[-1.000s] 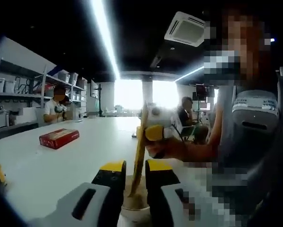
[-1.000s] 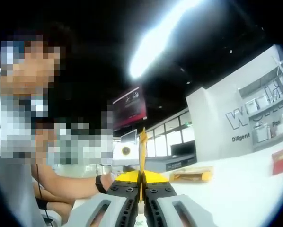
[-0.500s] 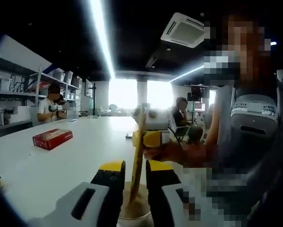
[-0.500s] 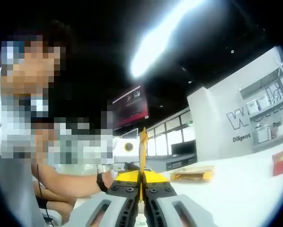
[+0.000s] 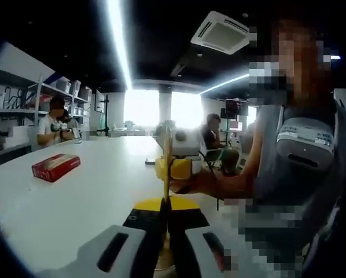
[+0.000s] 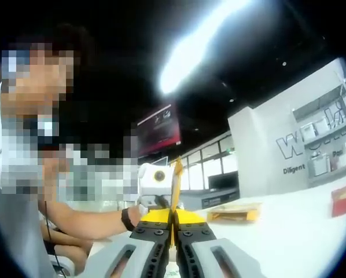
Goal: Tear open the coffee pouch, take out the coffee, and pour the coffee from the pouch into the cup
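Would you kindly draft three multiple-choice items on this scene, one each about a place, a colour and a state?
1. Where is the red box?
A. on the white table
B. on a shelf
C. in a person's hand

2. What colour are the left gripper's jaw tips?
A. blue
B. yellow
C. green

3. How do the right gripper's jaws stand?
A. wide open
B. open around a cup
C. shut on the coffee pouch

Answers: 1 A, the box lies flat on the tabletop; 2 B, both tips show yellow; 3 C, the thin pouch rises from between the closed jaws.
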The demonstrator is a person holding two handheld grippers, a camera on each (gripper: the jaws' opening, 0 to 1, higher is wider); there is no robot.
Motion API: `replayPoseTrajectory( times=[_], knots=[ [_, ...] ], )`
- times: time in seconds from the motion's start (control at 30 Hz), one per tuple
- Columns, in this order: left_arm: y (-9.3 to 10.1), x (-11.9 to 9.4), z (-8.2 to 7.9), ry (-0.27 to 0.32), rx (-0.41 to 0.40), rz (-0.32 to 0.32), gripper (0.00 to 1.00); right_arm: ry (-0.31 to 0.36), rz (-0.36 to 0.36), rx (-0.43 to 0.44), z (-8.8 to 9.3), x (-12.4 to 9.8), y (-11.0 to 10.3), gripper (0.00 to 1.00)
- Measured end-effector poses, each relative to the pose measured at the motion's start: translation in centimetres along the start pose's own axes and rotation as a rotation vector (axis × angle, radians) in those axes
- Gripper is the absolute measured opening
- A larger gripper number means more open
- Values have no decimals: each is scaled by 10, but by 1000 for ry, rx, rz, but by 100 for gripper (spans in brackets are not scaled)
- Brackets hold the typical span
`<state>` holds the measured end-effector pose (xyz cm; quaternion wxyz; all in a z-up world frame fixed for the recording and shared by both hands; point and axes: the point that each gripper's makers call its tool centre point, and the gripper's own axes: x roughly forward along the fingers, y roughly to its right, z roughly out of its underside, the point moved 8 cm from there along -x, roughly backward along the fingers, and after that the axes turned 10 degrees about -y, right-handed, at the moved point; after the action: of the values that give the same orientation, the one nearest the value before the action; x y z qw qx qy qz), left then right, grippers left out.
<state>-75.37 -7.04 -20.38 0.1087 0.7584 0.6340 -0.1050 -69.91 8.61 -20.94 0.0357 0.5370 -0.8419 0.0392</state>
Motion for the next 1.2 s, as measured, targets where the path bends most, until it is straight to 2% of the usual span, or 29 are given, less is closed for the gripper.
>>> replayPoseTrajectory(
  times=[0.17, 0.4, 0.47, 0.57, 0.7, 0.9, 0.97, 1.03, 1.2],
  knots=[
    [-1, -1, -1, -1, 7, 24, 4, -4, 6, -8, -1, 1, -4, 3],
    [-5, 0, -6, -31, 29, 54, 4, -21, 21, -6, -4, -2, -5, 3],
    [-4, 1, -6, -26, 36, 56, 4, -22, 26, -6, -5, -2, -5, 3],
    [-4, 3, -3, 2, 32, 7, 4, -32, 29, -9, -4, -3, -5, 6],
    [1, 5, -5, 8, 35, -8, 4, -28, 19, -9, -6, -7, -5, 11],
    [3, -4, -5, 21, 26, 3, 4, -22, -15, -21, -12, -6, -8, 16],
    [4, -6, -4, 27, 12, 23, 4, -26, -18, -42, -16, -7, -8, 17],
    [6, -5, -3, 34, 11, 33, 4, -2, -23, -44, -23, -9, -5, 18],
    [7, 3, 2, 3, 13, 40, 4, 52, -25, -29, -37, -15, 0, 16]
  ],
)
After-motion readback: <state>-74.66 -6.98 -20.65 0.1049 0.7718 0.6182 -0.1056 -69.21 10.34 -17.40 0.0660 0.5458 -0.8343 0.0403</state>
